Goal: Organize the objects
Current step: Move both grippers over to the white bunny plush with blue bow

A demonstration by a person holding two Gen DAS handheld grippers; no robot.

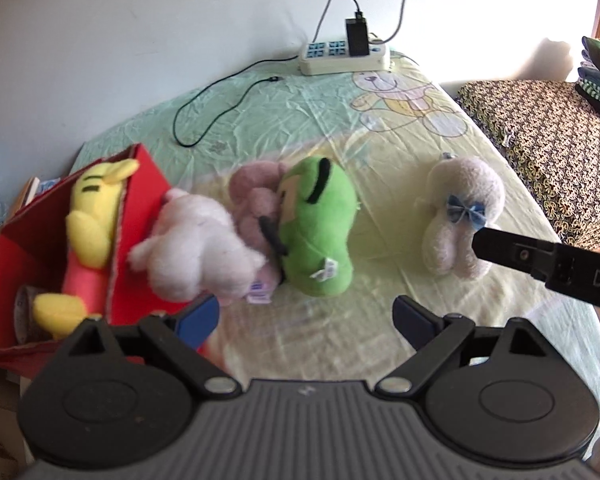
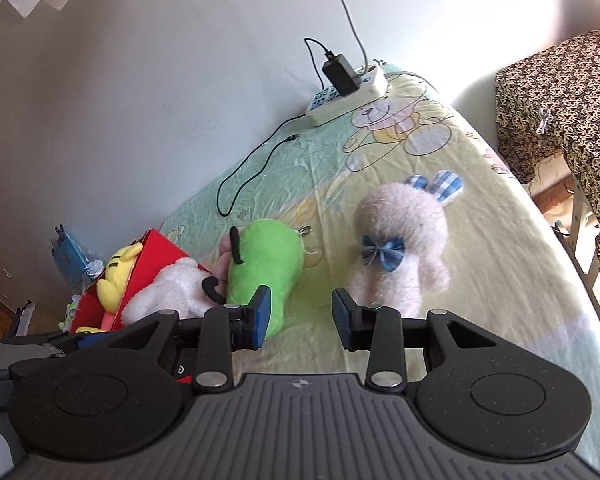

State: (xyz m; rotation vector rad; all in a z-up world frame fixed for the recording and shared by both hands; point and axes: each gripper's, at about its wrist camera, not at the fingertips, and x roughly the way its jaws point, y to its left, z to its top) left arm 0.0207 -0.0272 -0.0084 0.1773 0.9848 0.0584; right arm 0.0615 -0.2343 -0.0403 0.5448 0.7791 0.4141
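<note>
A red box (image 1: 144, 200) at the sheet's left edge holds a yellow plush (image 1: 92, 216). Against its side lies a white plush (image 1: 192, 248), then a pink plush (image 1: 256, 196) and a green plush (image 1: 316, 224), all bunched together. A pale rabbit plush (image 1: 460, 216) with a blue bow lies apart on the right. My left gripper (image 1: 306, 316) hangs open and empty in front of the bunch. My right gripper (image 2: 300, 318) stands narrowly open and empty between the green plush (image 2: 264, 256) and the rabbit (image 2: 396, 240). One of its fingers (image 1: 500, 248) shows beside the rabbit.
All of this lies on a pale green and yellow bed sheet (image 1: 340, 132) with a bear print. A power strip (image 1: 344, 56) with a black charger and a loose cable (image 1: 204, 120) sits at the far edge by the wall. A dark patterned cloth (image 1: 548, 152) covers furniture to the right.
</note>
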